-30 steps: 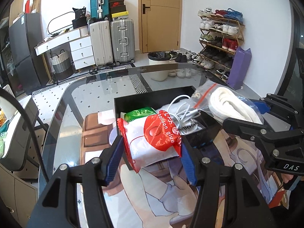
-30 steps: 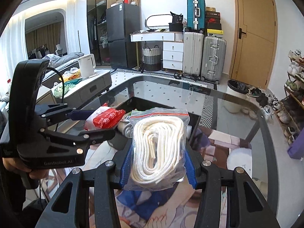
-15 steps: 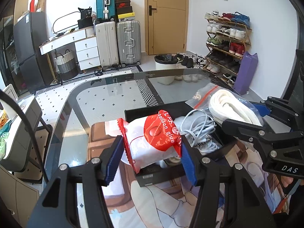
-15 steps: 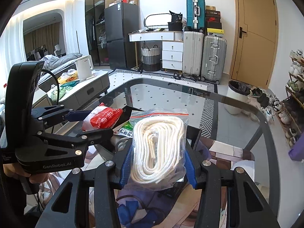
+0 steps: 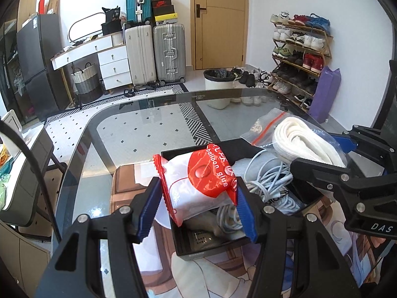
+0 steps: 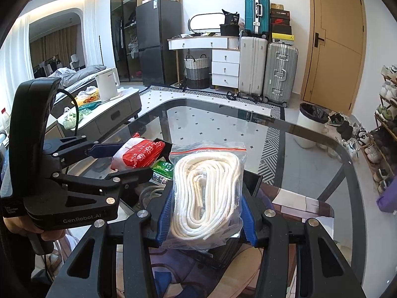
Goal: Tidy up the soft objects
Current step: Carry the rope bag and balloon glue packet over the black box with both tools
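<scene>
We hold two soft packs up over a black box (image 5: 188,245) that sits on a glass table (image 5: 139,134).

Our left gripper (image 5: 198,204) squeezes a puffy pack (image 5: 198,186) between its blue pads. The pack is white at the bottom and red on top, with crinkly red ends. White words on it say "balloon glue". It hangs just above the near left part of the box.

Our right gripper (image 6: 206,217) is closed on a clear zip bag (image 6: 206,193) with a red strip along the top. Inside is a fat white rope, wound round and round in loops. The bag stands up tall between the blue pads, above the right side of the box.

In the box we see a messy white cable (image 5: 268,178) and a small green packet (image 6: 162,167).

A picture mat (image 5: 223,273) lies under the box.
</scene>
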